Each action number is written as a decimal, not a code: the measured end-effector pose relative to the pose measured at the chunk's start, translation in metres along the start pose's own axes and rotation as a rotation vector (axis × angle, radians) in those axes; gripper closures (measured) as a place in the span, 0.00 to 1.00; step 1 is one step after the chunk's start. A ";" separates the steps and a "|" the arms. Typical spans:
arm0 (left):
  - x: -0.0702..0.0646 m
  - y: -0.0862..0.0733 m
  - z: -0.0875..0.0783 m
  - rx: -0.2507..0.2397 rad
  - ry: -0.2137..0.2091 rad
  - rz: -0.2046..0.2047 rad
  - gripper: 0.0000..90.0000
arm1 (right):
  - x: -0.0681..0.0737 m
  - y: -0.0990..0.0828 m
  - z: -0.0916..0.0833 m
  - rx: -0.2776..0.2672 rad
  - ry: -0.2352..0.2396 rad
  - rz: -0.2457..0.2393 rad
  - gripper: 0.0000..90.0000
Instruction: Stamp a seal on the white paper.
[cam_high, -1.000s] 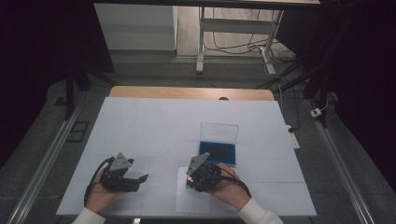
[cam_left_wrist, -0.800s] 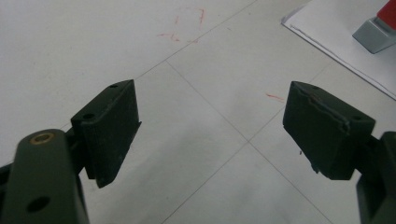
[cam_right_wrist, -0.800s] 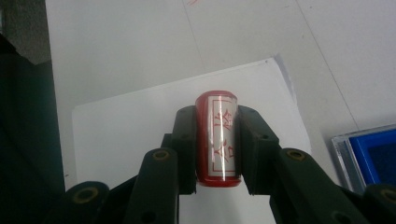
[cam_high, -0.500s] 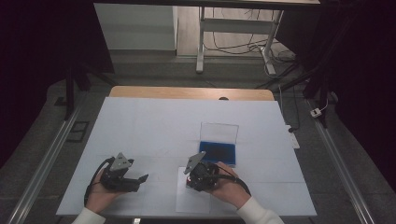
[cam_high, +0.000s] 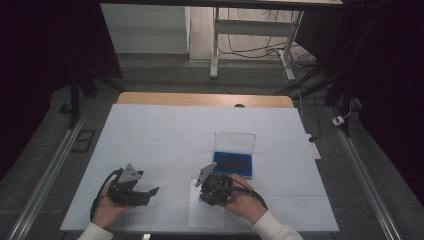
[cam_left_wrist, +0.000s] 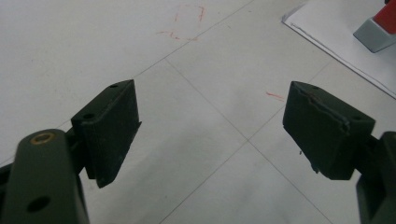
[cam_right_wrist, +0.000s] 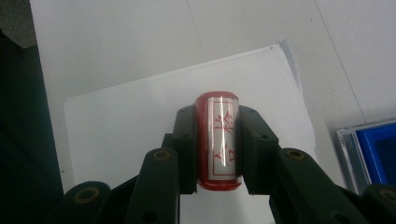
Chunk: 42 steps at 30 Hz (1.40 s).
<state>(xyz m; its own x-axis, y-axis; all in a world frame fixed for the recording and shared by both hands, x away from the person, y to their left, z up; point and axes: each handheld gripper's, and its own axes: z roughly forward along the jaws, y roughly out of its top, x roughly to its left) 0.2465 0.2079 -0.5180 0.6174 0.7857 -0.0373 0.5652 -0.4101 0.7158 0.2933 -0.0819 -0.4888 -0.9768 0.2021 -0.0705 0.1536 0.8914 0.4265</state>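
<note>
Holding a red stamp (cam_right_wrist: 217, 140) between their black jaws, the right tongs (cam_high: 210, 189) hover over a white sheet of paper (cam_high: 206, 214) that lies near the front edge of the desk (cam_high: 165, 135). Seen from the right gripper view, the jaws are closed firmly on both sides of the stamp, whose top carries a white label with red characters; its printing face points down toward the paper and cannot be seen. Just beyond the paper, toward the back right, an ink pad (cam_high: 233, 161) with a blue cushion sits open, its clear lid standing up. The left tongs (cam_high: 141, 192) rest on the desk well to the left of the sheet, jaws spread wide with nothing between them; their own view catches a corner of the paper (cam_left_wrist: 345, 37) and the stamp's base (cam_left_wrist: 379, 29) at the top right.

The step in hand looks like pressing the stamp onto the sheet. To do it well, keep the stamp upright so its whole face meets the paper at once, lower it straight down, press evenly without rocking, then lift straight off to avoid smearing. The loose sheet may shift or cling to the stamp; the free left tongs could pin its near corner
</note>
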 end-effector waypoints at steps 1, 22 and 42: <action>0.000 0.000 0.000 -0.001 0.000 -0.001 0.21 | -0.001 0.000 0.000 -0.005 0.007 0.003 0.78; 0.000 0.000 0.000 -0.001 -0.001 -0.003 0.21 | -0.001 -0.003 0.001 -0.019 0.016 0.009 0.78; 0.000 0.001 -0.002 -0.008 -0.003 0.001 0.21 | -0.002 -0.004 -0.004 -0.042 0.008 -0.025 0.77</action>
<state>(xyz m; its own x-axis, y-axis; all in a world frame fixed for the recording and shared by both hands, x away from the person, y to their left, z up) 0.2461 0.2088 -0.5161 0.6197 0.7839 -0.0385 0.5601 -0.4073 0.7213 0.2941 -0.0871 -0.4871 -0.9815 0.1767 -0.0738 0.1234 0.8782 0.4620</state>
